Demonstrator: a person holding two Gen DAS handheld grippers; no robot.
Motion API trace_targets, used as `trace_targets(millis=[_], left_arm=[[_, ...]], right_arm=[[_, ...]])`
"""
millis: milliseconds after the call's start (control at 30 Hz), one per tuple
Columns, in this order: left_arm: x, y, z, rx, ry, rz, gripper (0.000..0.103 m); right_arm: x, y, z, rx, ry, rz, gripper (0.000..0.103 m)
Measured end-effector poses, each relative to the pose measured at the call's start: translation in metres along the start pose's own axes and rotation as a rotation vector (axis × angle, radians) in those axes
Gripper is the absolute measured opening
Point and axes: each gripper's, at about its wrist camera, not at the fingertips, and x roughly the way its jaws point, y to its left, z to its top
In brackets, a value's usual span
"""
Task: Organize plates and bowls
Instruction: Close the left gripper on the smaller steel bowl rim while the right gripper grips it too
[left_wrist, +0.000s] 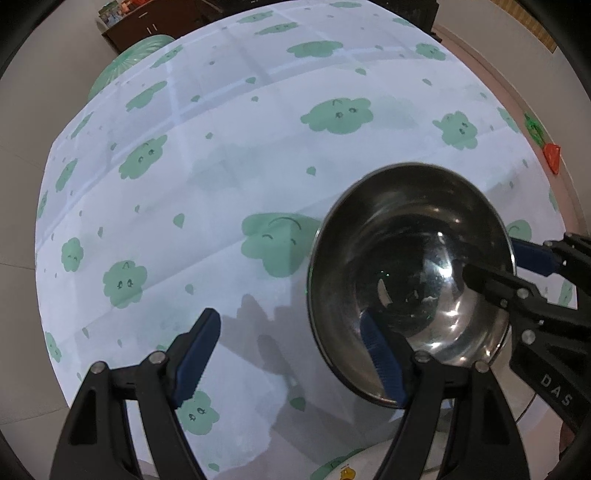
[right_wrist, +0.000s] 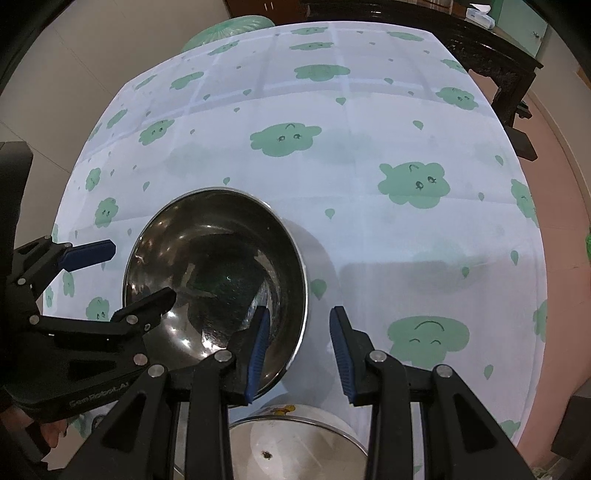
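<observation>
Two grippers meet at one steel bowl on the tabletop, which is covered by a white cloth printed with green smiling clouds.

In the left wrist view the bowl fills the lower right of the frame. The left gripper has its jaws spread wide. One blue-padded finger is down inside the bowl, and the other stands well out over bare cloth at lower left. The rim passes between them, and neither pad presses on it.

In the right wrist view the bowl sits left of centre, shiny and empty. The right gripper has its jaws partly open across the near right part of the rim. Its left pad is inside the bowl and its right pad outside, with a strip of cloth showing between the rim and the outer pad, so it has no hold on the bowl.

Whether the bowl sits flat or is tipped, I cannot tell.

A second dish, steel inside and white outside with a yellow cartoon print, lies at the bottom edge, just under the right gripper. A green round object shows beyond the far edge of the tabletop, and dark wooden furniture stands at upper right.
</observation>
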Motion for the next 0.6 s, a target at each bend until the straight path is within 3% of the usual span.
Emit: trace_targets(millis=[367, 533, 600], left_arm=[[0.007, 0.002, -0.001, -0.003, 0.008, -0.018, 0.077], [0.01, 0.0, -0.001, 0.01, 0.02, -0.039, 0.058], [0.012, -0.001, -0.002, 0.011, 0.021, -0.055, 0.055]], right_arm=[[0.004, 0.0, -0.004, 0.002, 0.012, -0.001, 0.036], [0.005, 0.002, -0.005, -0.002, 0.011, 0.007, 0.036], [0.005, 0.002, -0.005, -0.011, 0.01, 0.012, 0.034]])
